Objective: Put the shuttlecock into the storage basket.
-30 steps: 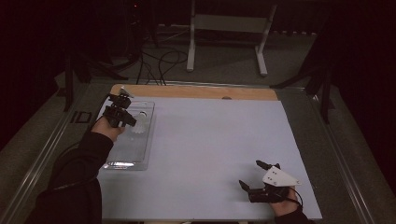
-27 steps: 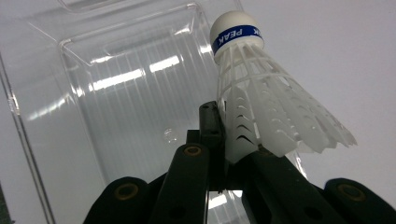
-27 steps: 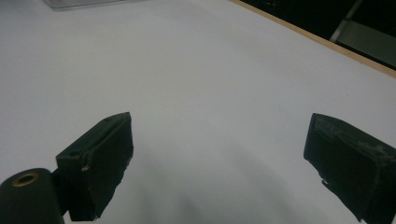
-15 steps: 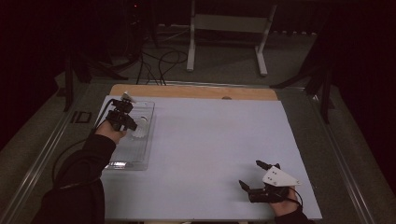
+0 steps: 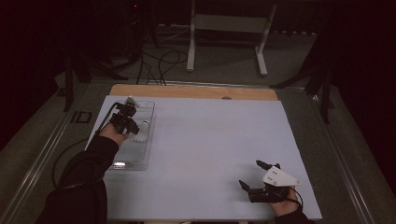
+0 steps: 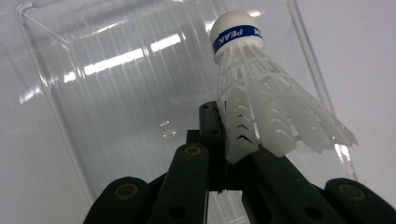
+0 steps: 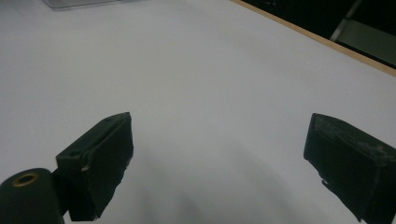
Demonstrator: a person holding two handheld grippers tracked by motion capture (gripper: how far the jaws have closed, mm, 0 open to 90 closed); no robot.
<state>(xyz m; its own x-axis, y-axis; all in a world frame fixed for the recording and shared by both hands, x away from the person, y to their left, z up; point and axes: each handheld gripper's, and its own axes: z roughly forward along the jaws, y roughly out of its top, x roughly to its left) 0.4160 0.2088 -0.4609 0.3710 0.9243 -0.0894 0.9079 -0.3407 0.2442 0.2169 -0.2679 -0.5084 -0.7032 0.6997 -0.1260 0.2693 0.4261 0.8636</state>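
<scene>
Shuttlecock (image 6: 261, 107), skirt pinched in the closed left tool (image 6: 219, 140), points cork-first away along the jaws.

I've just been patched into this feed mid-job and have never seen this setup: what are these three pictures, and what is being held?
No robot arm here: a person holds a hand-held two-jaw tool in each hand at a table. The high view looks down from above the person's side. The other two views come from cameras that ride on each tool, looking along its black jaws.

The left gripper is over a clear plastic tray at the table's left. In its own view the jaws are shut on the skirt of a white shuttlecock, cork end with a blue band pointing away, above the tray.

The right gripper rests near the front right corner, jaws open with nothing between them, only bare tabletop ahead.
</scene>
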